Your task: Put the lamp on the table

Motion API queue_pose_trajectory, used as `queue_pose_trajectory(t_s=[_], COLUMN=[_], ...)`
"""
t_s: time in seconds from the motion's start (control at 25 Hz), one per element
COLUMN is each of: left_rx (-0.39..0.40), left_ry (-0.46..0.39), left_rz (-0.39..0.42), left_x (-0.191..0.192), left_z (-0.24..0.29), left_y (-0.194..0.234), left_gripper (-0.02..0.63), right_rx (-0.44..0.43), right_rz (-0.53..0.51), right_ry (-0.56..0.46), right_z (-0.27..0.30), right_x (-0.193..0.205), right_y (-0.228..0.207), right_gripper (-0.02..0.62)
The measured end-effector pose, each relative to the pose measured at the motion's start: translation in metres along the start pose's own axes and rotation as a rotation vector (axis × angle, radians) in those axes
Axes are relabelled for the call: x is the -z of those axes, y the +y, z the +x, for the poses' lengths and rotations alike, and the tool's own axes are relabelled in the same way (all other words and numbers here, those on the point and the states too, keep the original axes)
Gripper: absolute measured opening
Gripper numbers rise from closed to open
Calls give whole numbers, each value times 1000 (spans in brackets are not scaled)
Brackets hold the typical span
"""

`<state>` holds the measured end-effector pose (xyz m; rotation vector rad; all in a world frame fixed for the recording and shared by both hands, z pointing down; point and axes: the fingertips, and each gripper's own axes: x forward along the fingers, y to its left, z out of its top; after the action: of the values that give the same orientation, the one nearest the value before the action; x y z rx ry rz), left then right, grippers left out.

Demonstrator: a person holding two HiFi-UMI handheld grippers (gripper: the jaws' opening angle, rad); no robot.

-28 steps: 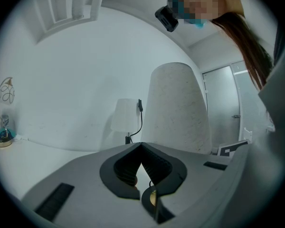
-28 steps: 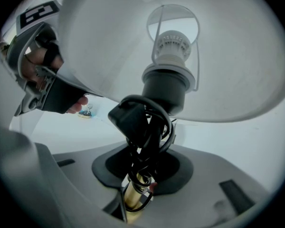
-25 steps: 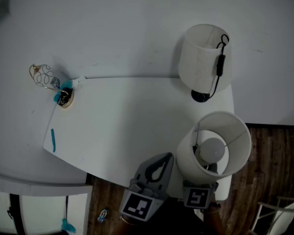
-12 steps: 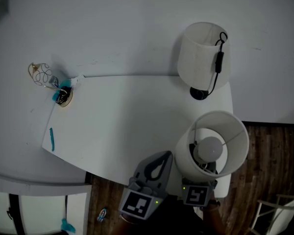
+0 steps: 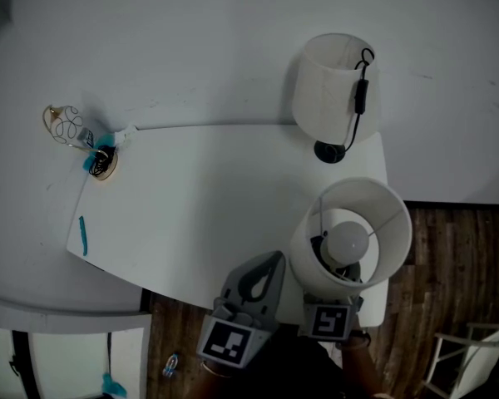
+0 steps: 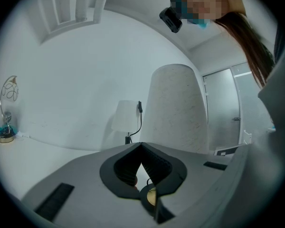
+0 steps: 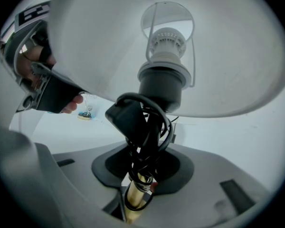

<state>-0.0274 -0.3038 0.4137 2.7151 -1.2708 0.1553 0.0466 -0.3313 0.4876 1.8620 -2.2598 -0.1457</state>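
Seen from the head view, a white bench point(image 5: 208, 206) with a curved far edge is sitting against a pale wall point(image 5: 191, 40). At the bench's 10 o'clock corner a small gold wire ornament point(image 5: 64, 125) is standing on a round base. Near the 8 o'clock edge a short teal strip point(image 5: 83, 235) is lying flat.

At 6 o'clock the left gripper point(image 5: 258, 279) is hovering over the near edge. Its jaws are meeting at the tips and are carrying nothing.

At 1 o'clock a second lamp point(image 5: 328, 86) is standing upright. Its black cord point(image 5: 355, 115) is hanging down the white shade.

At 5 o'clock the right gripper point(image 7: 141, 175) is clamping its jaws on the brass stem of the lamp point(image 5: 349, 235), where a black cable is wound around it. The lamp is staying upright over the bench's near right corner, with its open shade facing up and the bulb showing inside. Whether its base is touching the bench cannot be told.

To the right, beyond the bench edge, dark wooden floor point(image 5: 457, 256) is showing. A white chair frame point(image 5: 474, 356) is standing on the floor at the lower right.
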Motion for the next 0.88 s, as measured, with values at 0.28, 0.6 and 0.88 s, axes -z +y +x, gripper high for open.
queue_pose_trajectory(t_s=[0.28,0.6,0.88], left_rx=[12,21,24], left_ry=[-5,-14,-12], left_rz=[-2,2,4], left_x=[1,1,2], left_z=[-6,-10,-12], left_y=[-7,-11,-17], left_gripper=[3,3,3], right_rx=[13,19,26], right_rz=[35,71,103], right_ry=[2,0,-9], right_z=[-1,-4,-8], right_x=[2,7,10], right_y=[-1,-1,-1], right_gripper=[121,132,141])
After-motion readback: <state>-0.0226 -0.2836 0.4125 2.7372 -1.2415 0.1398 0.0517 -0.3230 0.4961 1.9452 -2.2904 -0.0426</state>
